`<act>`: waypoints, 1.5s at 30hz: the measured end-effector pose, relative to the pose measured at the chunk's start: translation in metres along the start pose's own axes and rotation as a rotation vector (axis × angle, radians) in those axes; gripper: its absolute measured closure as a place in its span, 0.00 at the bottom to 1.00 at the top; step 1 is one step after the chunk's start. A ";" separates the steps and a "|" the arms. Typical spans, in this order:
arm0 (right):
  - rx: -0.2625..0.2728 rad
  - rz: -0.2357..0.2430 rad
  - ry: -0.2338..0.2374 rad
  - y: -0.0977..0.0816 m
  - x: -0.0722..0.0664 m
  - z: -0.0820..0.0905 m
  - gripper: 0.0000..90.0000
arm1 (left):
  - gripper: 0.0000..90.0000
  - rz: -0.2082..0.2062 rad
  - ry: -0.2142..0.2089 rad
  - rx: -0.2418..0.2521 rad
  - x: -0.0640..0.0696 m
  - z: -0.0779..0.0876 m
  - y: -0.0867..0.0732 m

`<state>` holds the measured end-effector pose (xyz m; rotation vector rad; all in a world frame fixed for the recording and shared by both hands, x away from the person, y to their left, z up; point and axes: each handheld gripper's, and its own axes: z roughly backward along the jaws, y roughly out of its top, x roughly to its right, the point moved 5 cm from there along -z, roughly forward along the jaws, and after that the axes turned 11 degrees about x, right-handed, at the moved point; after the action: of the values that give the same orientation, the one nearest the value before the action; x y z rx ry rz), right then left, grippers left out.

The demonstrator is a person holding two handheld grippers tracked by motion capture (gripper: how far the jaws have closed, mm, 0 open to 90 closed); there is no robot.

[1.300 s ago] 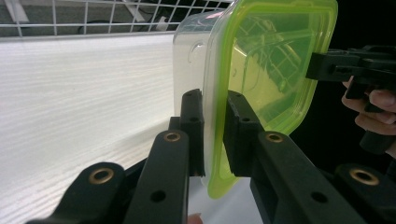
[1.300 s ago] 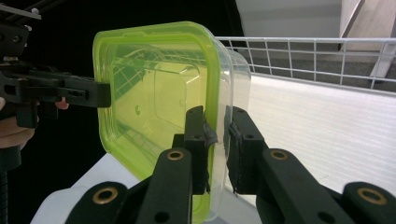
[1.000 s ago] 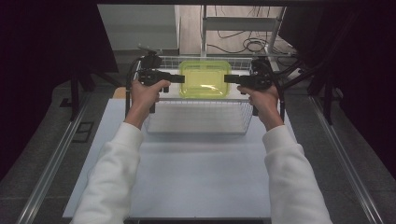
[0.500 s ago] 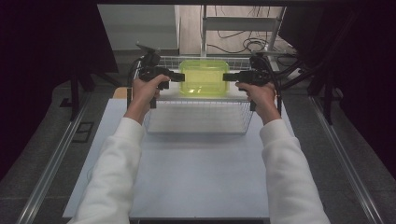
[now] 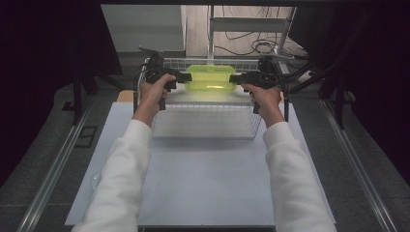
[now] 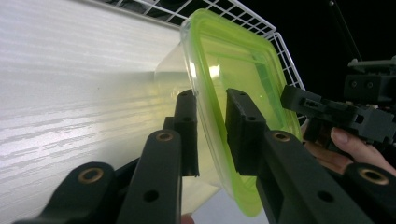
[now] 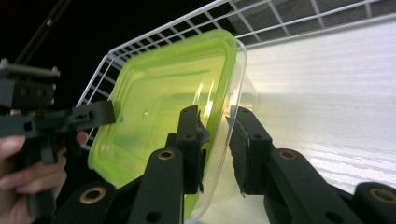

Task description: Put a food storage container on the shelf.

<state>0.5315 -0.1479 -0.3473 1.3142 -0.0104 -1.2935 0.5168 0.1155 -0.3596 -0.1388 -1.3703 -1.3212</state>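
We see the clear rectangular plastic box with a lime-green lid (image 5: 211,78) in the white wire basket (image 5: 208,126) at the desk's far edge, lid up, long axis running left-right. Left tongs (image 5: 187,76) and right tongs (image 5: 233,78), just opening, straddle its ends; actual contact is hard to judge.

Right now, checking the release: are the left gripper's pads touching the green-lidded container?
Apart. The left gripper view shows gaps between the left gripper pads and the container rim; jaws have just been opening.
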 end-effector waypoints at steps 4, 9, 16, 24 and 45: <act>0.043 -0.031 -0.001 -0.002 0.002 -0.003 0.80 | 0.81 0.018 -0.012 0.033 -0.003 -0.001 -0.002; 0.053 -0.010 -0.037 -0.002 0.001 -0.002 0.71 | 0.69 -0.069 0.055 0.065 -0.002 0.000 -0.003; 0.082 0.043 -0.067 -0.006 -0.005 0.001 0.46 | 0.35 -0.209 0.092 0.156 0.016 0.008 -0.004; 0.150 0.142 -0.102 -0.007 -0.007 0.022 0.35 | 0.27 -0.333 0.081 0.156 0.038 0.021 -0.017; 0.104 0.518 0.013 -0.061 -0.048 0.082 0.31 | 0.28 -0.451 -0.056 0.029 0.070 0.096 -0.096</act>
<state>0.4200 -0.1550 -0.3302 1.2971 -0.3887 -0.8493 0.3665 0.1107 -0.3354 0.1650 -1.5232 -1.6764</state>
